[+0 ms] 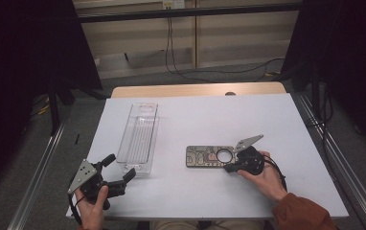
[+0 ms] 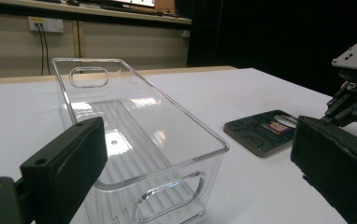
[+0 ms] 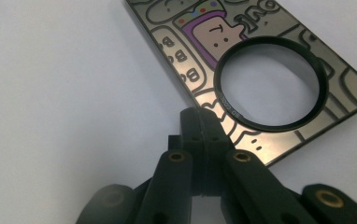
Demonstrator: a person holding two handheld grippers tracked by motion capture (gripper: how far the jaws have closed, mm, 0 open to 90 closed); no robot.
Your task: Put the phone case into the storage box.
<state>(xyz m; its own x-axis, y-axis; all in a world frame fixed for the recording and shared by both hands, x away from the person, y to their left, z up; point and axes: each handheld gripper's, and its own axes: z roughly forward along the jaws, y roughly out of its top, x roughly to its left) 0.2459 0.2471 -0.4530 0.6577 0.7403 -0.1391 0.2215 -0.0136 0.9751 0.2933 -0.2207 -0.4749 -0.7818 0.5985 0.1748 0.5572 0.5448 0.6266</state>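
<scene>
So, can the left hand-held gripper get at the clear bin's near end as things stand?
Probably yes. The left hand-held gripper is open, just short of the clear bin, with only bare white table between. The right hand-held gripper sits apart at the patterned plate.

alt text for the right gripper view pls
The right gripper, jaws shut, sits at the edge of a flat phone case printed with cartoon doodles, beside its round black-rimmed camera hole. The case lies on a white table.
</scene>
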